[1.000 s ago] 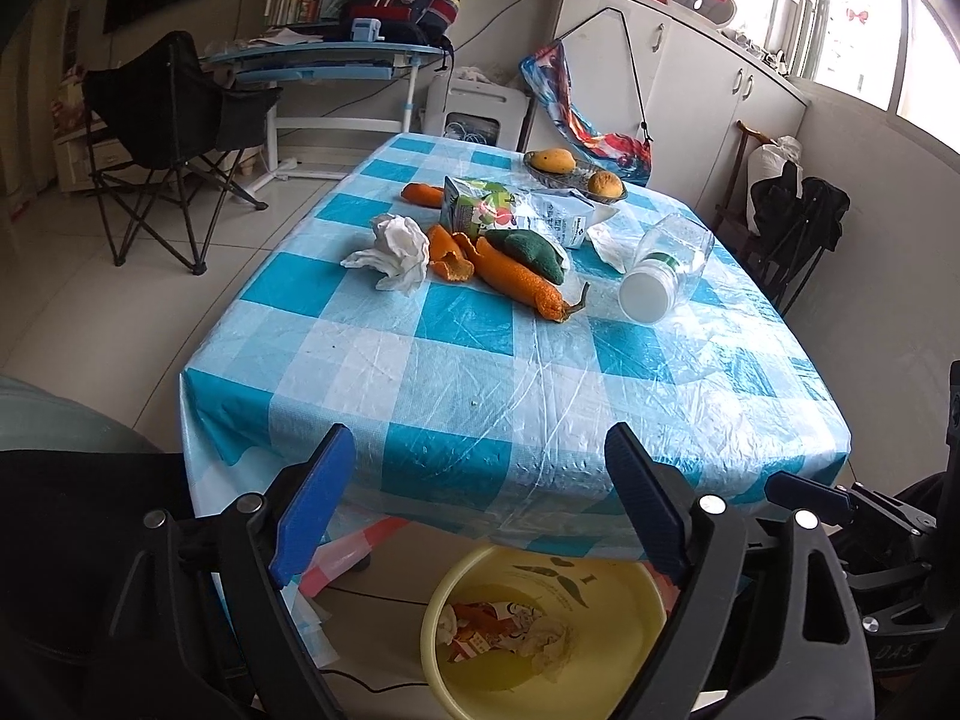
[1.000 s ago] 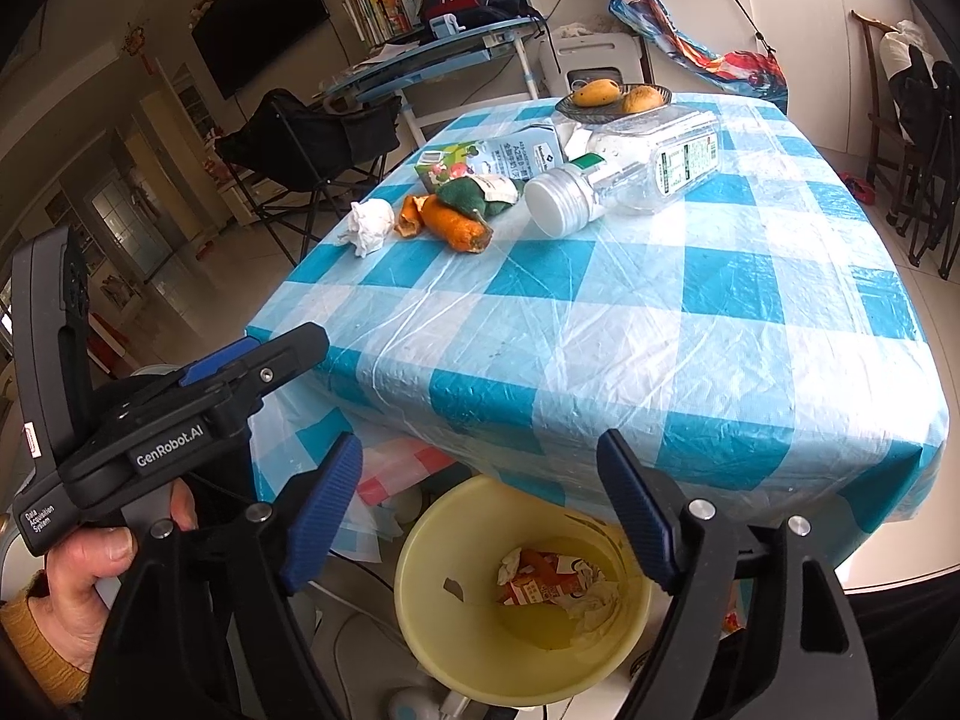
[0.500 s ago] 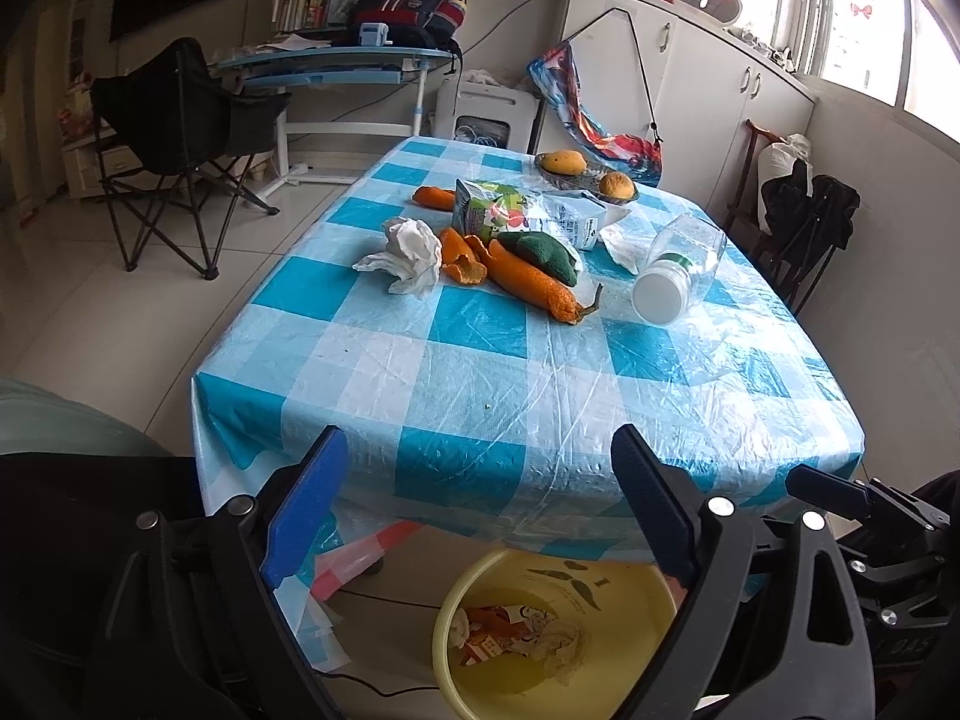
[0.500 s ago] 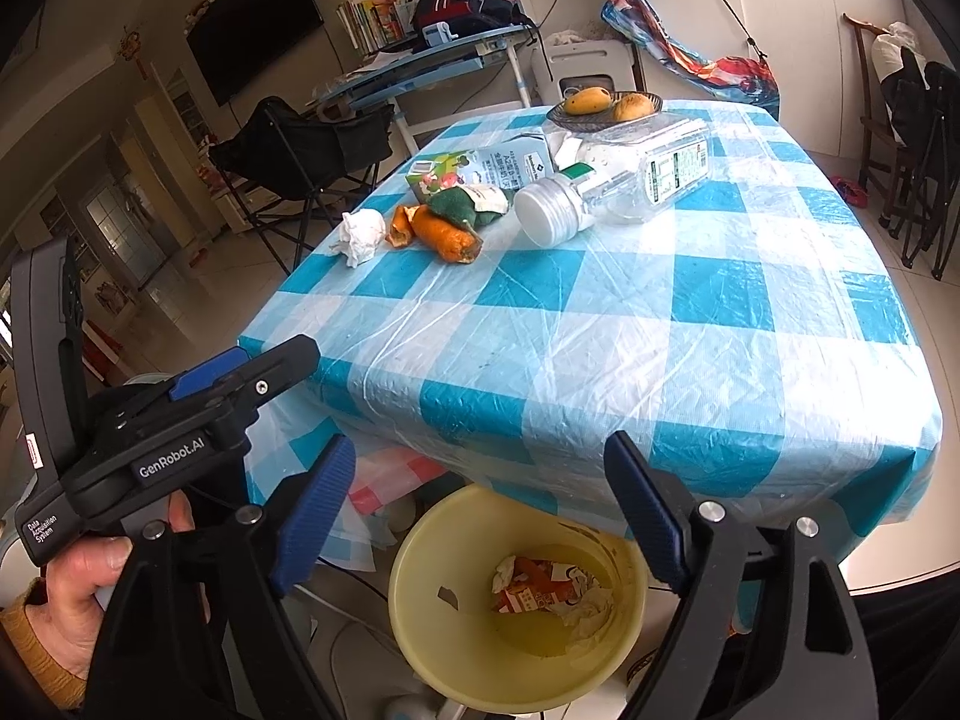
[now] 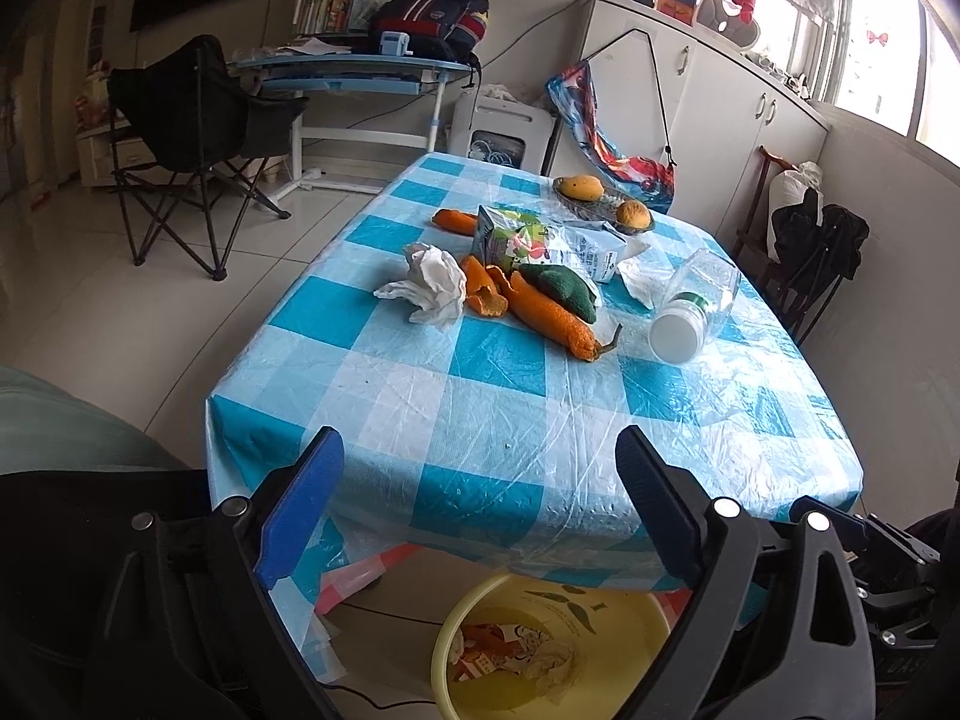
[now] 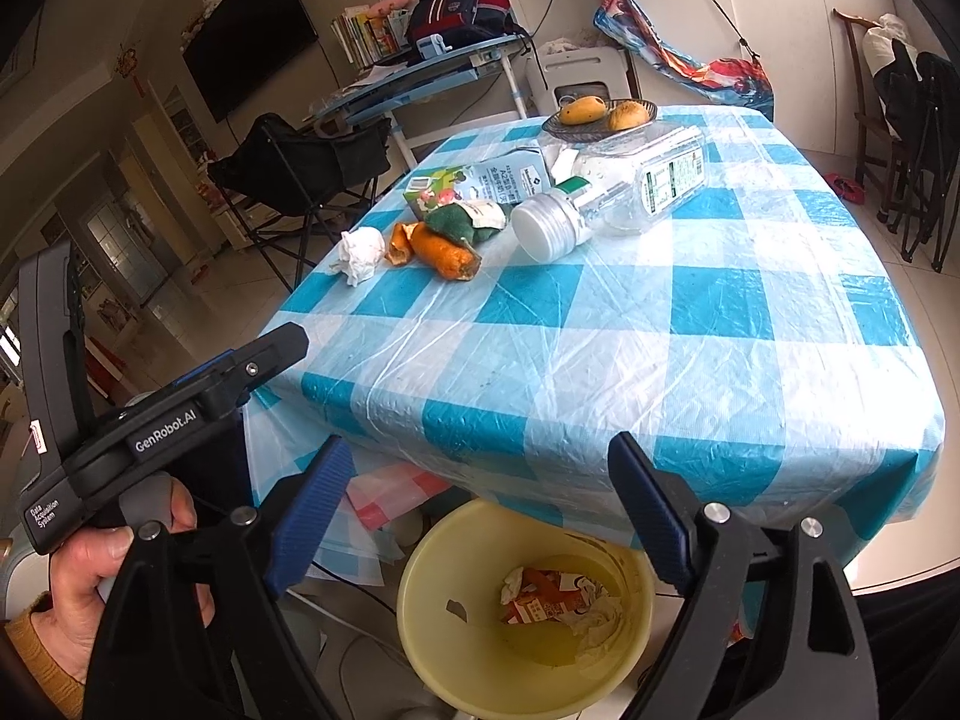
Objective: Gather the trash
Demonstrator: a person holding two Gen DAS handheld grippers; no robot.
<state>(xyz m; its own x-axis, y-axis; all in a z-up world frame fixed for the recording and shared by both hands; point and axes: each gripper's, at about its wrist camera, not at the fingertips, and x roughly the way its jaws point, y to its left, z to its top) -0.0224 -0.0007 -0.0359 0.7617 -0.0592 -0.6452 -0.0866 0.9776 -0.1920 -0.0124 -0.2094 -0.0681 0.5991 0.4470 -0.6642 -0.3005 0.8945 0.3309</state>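
Trash lies mid-table on the blue checked cloth: a crumpled tissue, orange peel, a carrot, a green scrap, a drink carton and a toppled clear jar. A yellow bin stands on the floor below the near table edge, with a crushed carton and tissue inside. My left gripper and right gripper hover side by side above the bin. Both sets of jaws are opening, with nothing between them.
A dish of mangoes sits at the far end of the table. A black folding chair and a desk stand to the far left. White cabinets and a chair draped with dark clothes are on the right.
Both pairs of jaws have spread a little wider. The left view has drifted slightly, so the bin sits lower in the frame. Nothing on the table has moved.
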